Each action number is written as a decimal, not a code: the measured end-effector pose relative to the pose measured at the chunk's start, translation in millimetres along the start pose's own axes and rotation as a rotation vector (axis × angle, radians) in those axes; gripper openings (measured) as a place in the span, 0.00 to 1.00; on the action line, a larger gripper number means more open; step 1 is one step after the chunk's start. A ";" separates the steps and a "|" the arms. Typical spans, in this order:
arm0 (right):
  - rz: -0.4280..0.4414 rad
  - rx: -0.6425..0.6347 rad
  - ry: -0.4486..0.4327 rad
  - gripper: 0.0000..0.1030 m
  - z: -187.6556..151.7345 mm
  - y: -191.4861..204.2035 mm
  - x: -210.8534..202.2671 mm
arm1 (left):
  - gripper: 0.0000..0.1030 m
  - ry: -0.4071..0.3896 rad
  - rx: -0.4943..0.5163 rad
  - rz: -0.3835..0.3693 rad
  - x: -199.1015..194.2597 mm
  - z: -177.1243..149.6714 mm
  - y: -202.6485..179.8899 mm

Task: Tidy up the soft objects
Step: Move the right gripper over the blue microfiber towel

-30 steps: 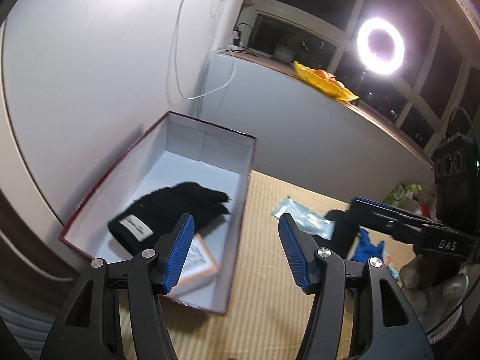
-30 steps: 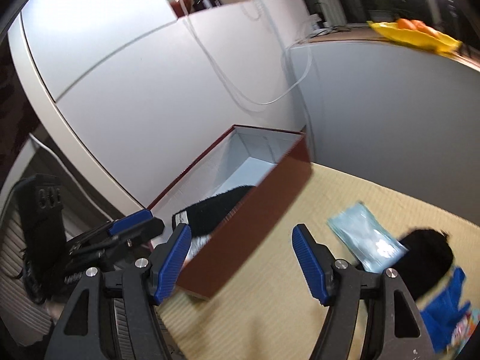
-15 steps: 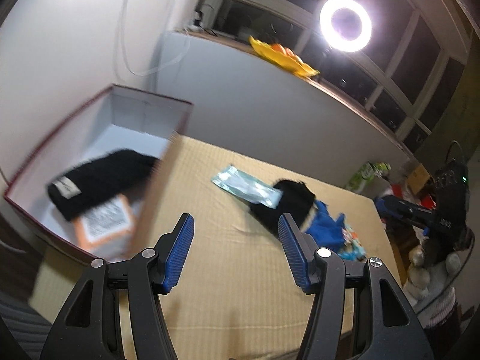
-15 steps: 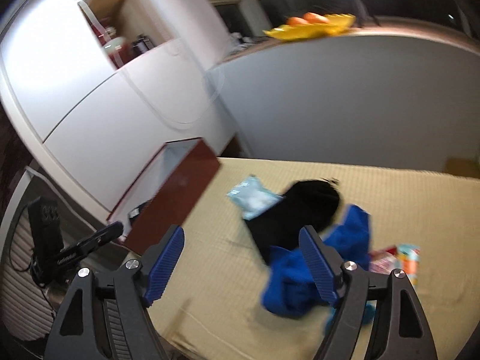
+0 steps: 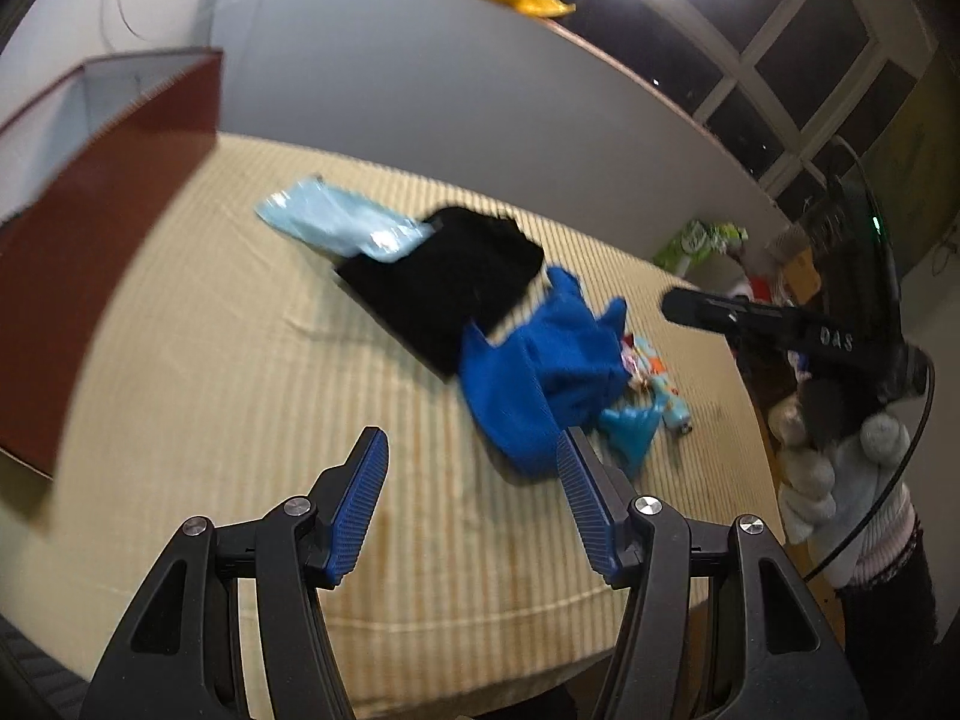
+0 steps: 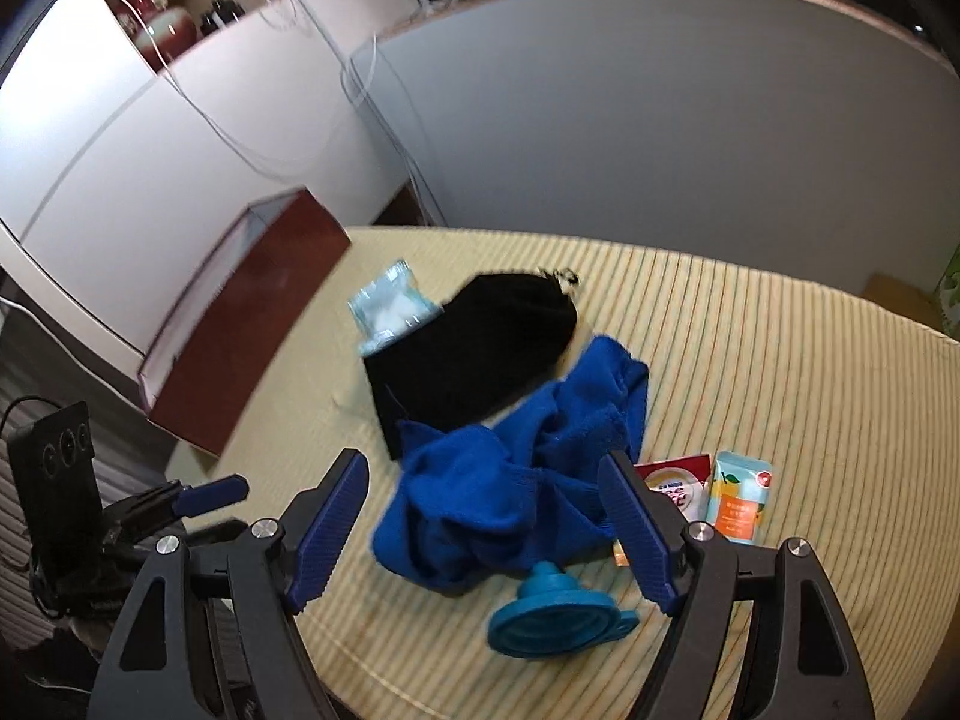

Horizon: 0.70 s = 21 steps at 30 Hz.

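- Left wrist view: the left tool (image 5: 471,501) tilts down over the striped beige surface (image 5: 252,372), jaws spread, nothing between them. Ahead of its right finger lies a crumpled blue fleece cloth (image 5: 540,366); beyond that a black pouch (image 5: 444,288) and a pale plastic packet (image 5: 336,222). A maroon box (image 5: 102,204) stands far left.
- Right wrist view: the right tool (image 6: 483,525) hangs above the blue fleece cloth (image 6: 516,480), jaws spread and empty. A teal silicone funnel (image 6: 555,615) lies near its right finger, small snack packets (image 6: 714,495) beyond.

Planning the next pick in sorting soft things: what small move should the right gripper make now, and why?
Probably lower the right gripper onto the crumpled blue fleece cloth and close. Its jaws stand open and empty, the cloth lies loose between them on the striped mat, overlapping the black fabric pouch.
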State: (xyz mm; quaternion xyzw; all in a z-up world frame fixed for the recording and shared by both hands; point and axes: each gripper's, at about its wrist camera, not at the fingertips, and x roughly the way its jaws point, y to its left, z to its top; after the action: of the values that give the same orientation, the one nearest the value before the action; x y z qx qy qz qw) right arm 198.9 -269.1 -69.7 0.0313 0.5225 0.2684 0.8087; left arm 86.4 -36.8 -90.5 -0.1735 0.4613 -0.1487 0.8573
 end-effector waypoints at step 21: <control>-0.049 -0.031 0.182 0.73 13.1 -25.7 79.4 | 0.56 0.116 0.023 -0.007 89.8 1.5 -50.0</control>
State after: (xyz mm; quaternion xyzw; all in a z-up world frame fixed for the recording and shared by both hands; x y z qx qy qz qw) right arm 245.1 -251.0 -138.0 -0.0184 0.5903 0.2583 0.7645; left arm 130.5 -118.6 -134.4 -0.1564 0.5080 -0.1665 0.8305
